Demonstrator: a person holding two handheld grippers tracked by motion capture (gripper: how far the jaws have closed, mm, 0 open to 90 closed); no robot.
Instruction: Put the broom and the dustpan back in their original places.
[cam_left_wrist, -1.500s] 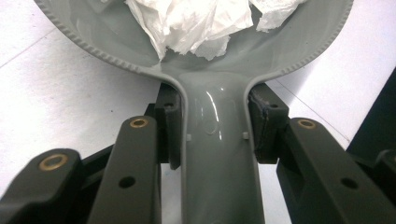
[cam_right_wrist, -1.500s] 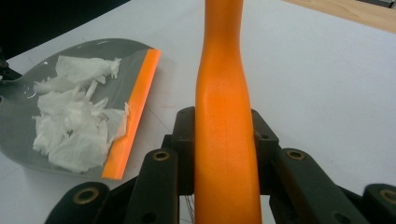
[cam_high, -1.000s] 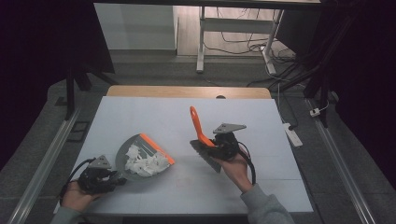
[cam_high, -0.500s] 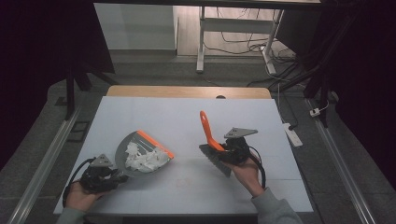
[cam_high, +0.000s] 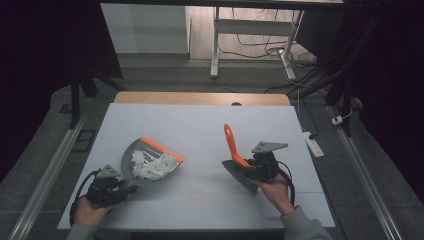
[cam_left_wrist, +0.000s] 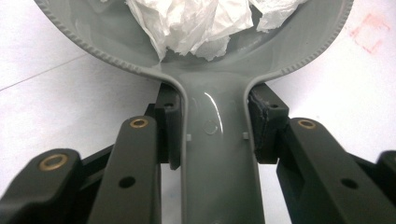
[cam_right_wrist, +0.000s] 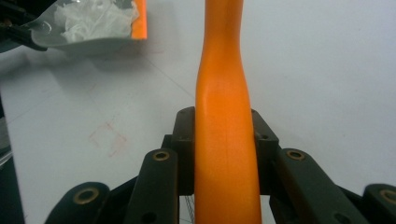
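Since a second ago, right gripper (cam_high: 250, 169) slid rightward, clamping light, stiff brush (cam_high: 235, 157) mid-handle. Left gripper (cam_high: 117, 188) pinching slick plastic dustpan (cam_high: 131, 157) handle, crumpled paper (cam_high: 150, 166) just ahead.

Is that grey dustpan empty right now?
No, the grey dustpan has crumpled white paper piled inside it, seen plainly in the high view.

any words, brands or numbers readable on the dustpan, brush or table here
None can be read. The grey dustpan, the orange brush handle and the white table carry no legible text. A faint reddish square mark on the table is not lettering.
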